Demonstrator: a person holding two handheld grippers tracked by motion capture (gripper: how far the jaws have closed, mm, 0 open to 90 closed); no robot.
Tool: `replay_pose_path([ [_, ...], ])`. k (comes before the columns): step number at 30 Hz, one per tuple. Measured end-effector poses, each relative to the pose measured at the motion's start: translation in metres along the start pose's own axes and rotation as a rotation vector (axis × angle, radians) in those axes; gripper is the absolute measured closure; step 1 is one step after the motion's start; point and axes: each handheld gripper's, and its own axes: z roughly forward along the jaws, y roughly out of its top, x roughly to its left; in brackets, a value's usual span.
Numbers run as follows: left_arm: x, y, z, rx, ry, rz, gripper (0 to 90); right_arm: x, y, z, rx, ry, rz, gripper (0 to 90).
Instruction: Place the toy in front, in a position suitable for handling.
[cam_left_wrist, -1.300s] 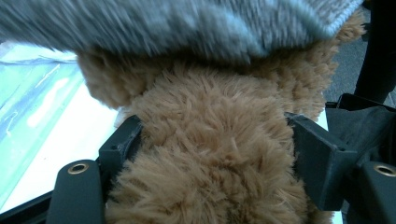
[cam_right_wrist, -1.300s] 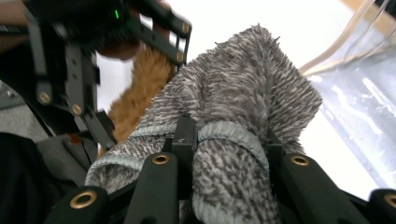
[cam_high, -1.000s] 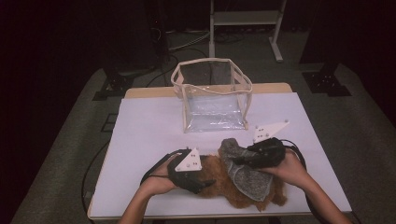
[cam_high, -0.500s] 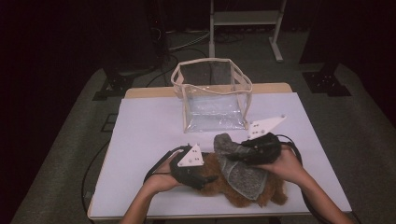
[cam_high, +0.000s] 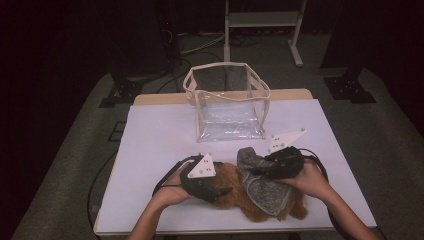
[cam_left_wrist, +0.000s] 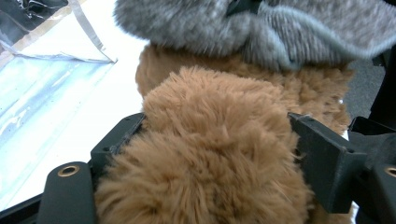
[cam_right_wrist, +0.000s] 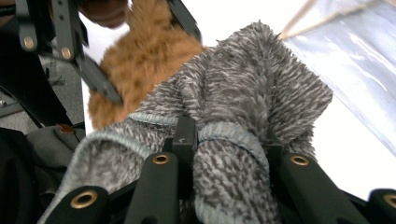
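— Between the left gripper (cam_left_wrist: 215, 154)'s two black jaws, what sits there?
— A thick tuft of the brown plush toy (cam_left_wrist: 219, 158). Both jaws lie against its fur, one on each side, and they have just been opening a little with the plush between them.
— And the right gripper (cam_right_wrist: 229, 154)?
— Clamped on a fold of the grey fleece garment (cam_right_wrist: 243, 102), right at its pale hemmed edge, the jaws pinching the fabric tight.
— Where does the toy lie?
— From the high view, on the white tabletop (cam_high: 150, 140) near the person's edge, between the two hands. The garment drapes over the toy's right part, lifted at the far end by the right gripper.
— Anything beyond it?
— A clear plastic bag (cam_high: 227, 107) with a beige trim stands upright farther back, open at the top, near the garment but apart from it
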Motion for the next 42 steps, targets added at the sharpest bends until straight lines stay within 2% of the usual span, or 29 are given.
replay_pose_path([
  [8,-0.001,-0.001,0.000,-0.002,-0.014,0.006,24.4,-0.006,-0.024,-0.029,-0.018,-0.039,0.048,68.3],
  [11,-0.002,0.000,0.000,0.003,-0.013,0.011,24.3,-0.004,-0.021,-0.034,-0.023,-0.045,0.037,68.3],
  [15,-0.002,0.000,0.001,0.008,-0.009,0.011,24.3,0.002,-0.003,-0.034,-0.046,-0.034,0.004,68.3],
  [18,-0.002,0.000,0.001,0.007,-0.009,0.012,24.4,0.009,0.018,-0.026,-0.059,-0.005,-0.032,68.3],
  [20,-0.003,0.000,0.001,0.005,-0.010,0.017,24.4,0.012,0.031,-0.016,-0.049,0.010,-0.054,68.3],
  [23,-0.004,0.001,0.000,0.013,-0.014,0.034,24.6,0.011,0.043,0.002,-0.017,0.023,-0.079,68.3],
  [24,-0.004,0.001,0.000,0.013,-0.014,0.034,24.6,0.011,0.043,0.002,-0.017,0.023,-0.079,68.3],
  [25,-0.005,0.000,0.000,0.012,-0.016,0.035,24.6,0.006,0.047,0.020,0.030,0.032,-0.079,68.2],
  [27,-0.005,0.000,0.000,0.014,-0.016,0.038,24.6,0.001,0.045,0.027,0.062,0.024,-0.082,68.2],
  [29,-0.004,0.000,0.000,0.013,-0.016,0.040,24.8,-0.008,0.038,0.030,0.076,0.017,-0.046,68.1],
  [32,-0.004,0.000,0.000,0.017,-0.021,0.041,24.9,-0.023,0.026,0.022,0.061,-0.008,0.017,68.2],
  [33,-0.005,0.000,0.000,0.016,-0.021,0.042,24.9,-0.023,0.026,0.022,0.061,-0.008,0.017,68.2],
  [34,-0.005,0.000,-0.001,0.018,-0.025,0.045,24.9,-0.032,0.017,0.015,0.045,-0.023,0.050,68.2],
  [35,-0.004,0.000,-0.001,0.018,-0.026,0.045,24.9,-0.035,0.013,0.012,0.035,-0.021,0.071,68.2],
  [39,-0.003,-0.001,-0.001,0.019,-0.024,0.040,24.9,-0.034,-0.002,-0.005,0.015,-0.037,0.081,68.3],
  [42,-0.003,-0.001,-0.001,0.013,-0.026,0.033,24.9,-0.031,-0.014,-0.017,0.025,-0.052,0.082,68.2],
])
